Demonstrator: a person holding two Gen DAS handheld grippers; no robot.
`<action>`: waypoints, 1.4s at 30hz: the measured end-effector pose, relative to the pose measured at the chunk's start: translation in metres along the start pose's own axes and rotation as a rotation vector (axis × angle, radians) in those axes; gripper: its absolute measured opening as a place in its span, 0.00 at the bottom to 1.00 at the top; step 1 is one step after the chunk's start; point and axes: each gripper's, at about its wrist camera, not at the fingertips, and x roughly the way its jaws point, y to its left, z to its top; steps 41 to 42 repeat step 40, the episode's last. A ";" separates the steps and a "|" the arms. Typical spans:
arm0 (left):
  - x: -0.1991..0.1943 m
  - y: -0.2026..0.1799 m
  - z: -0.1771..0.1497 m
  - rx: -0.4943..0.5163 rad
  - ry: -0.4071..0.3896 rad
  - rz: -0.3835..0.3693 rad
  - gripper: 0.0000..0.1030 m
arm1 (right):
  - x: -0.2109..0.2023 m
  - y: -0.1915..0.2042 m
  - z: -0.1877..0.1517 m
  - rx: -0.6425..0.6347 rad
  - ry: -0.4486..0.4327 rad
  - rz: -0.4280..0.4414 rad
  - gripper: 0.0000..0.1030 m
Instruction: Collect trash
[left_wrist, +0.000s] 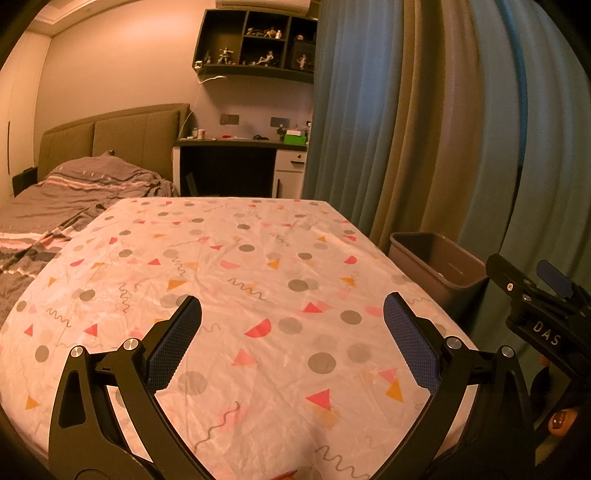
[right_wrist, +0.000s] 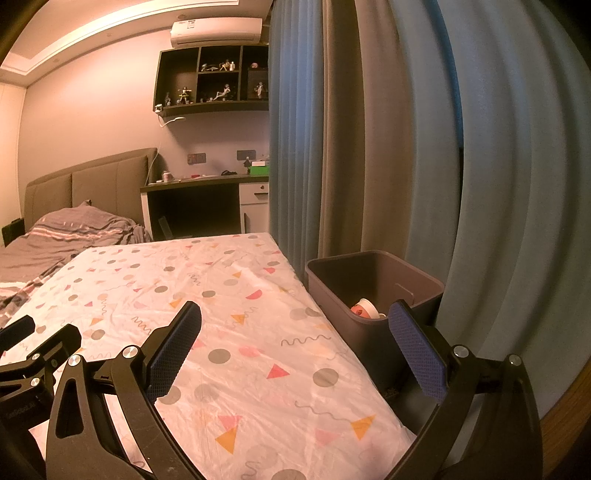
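The left gripper (left_wrist: 291, 310) and the right gripper (right_wrist: 295, 314) both hang over the patterned bench (left_wrist: 236, 258), jaws spread wide and empty. No trash shows on the cloth. The bin (right_wrist: 332, 273) stands at about 2 o'clock just beside the bench edge, with a round pink-and-white container (right_wrist: 365, 309) lying inside. The collecting looks near done; a careful sweep of the bench's near edge, where something reddish peeks in, seems wise.

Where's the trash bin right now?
The trash bin stands on the floor off the table's right edge, against the curtain. The right wrist view shows it just ahead of the open right gripper, with a small item inside.
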 end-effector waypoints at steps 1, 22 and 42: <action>0.001 -0.003 0.000 0.001 0.000 -0.001 0.94 | 0.000 0.000 0.000 0.000 0.000 -0.001 0.95; -0.003 -0.021 -0.002 0.050 -0.014 -0.039 0.74 | 0.000 0.001 0.000 0.001 -0.002 0.000 0.95; -0.005 -0.012 0.002 0.031 -0.031 0.003 0.91 | -0.003 0.004 0.001 0.009 -0.008 -0.003 0.95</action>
